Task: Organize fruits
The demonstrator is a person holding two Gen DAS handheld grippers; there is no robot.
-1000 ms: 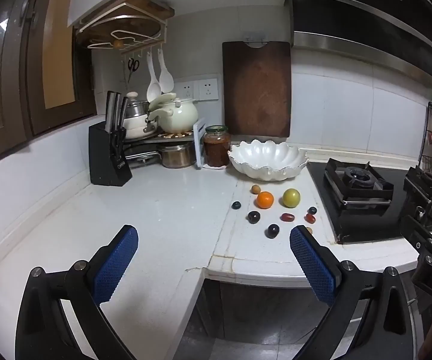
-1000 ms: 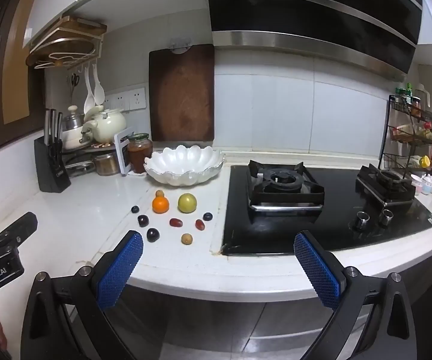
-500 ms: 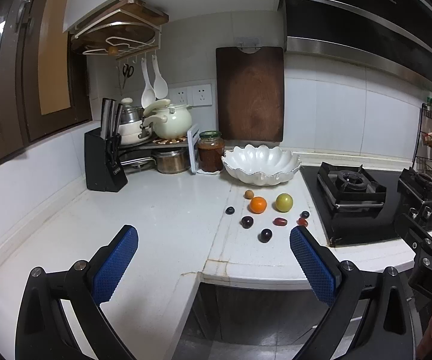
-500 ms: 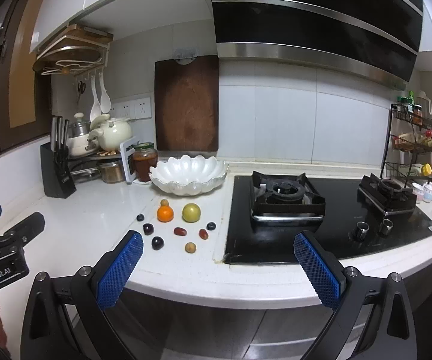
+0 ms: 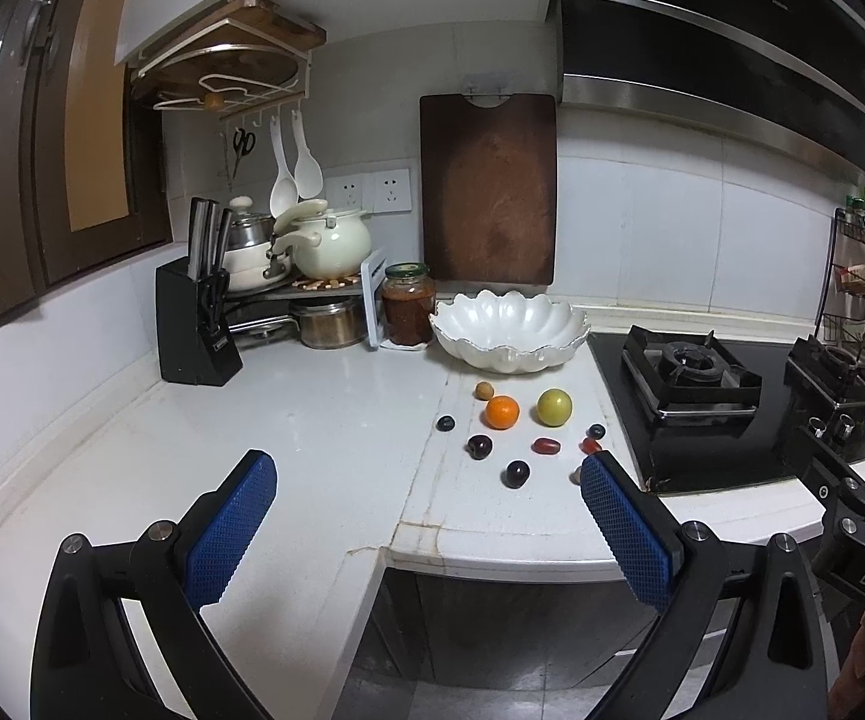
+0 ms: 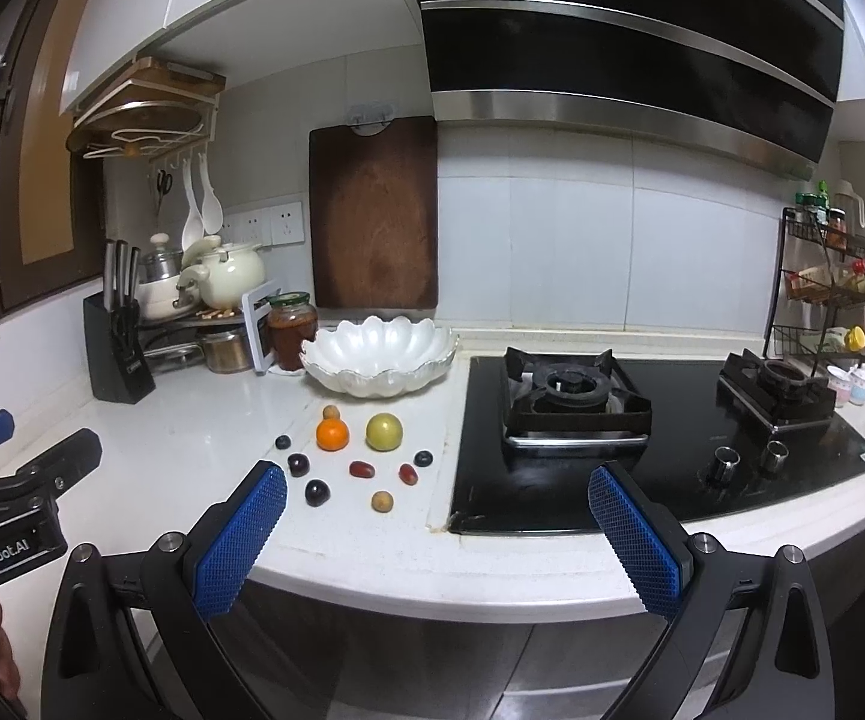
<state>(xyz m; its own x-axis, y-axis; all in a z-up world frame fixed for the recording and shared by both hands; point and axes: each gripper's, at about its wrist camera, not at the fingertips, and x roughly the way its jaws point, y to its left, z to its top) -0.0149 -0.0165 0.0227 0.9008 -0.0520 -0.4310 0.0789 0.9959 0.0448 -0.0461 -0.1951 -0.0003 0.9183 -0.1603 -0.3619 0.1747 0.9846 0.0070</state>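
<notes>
- While the fruits lie loose on the white bench, the orange [image 6: 332, 435] and green fruit [image 6: 384, 431] sit side by side, near the scalloped white bowl [image 6: 379, 360] toward the back edge.
- Small dark and red fruits [image 6: 362, 469] are scattered in front of them, beside the hob's [image 6: 660, 450] left edge.
- Off the bench's front edge, the left gripper [image 5: 426, 525] hovers with fingers spread wide, holding nothing.
- Likewise the right gripper [image 6: 435, 531] is spread wide and empty.
- A jar [image 6: 292, 330] stands just left of the bowl.
</notes>
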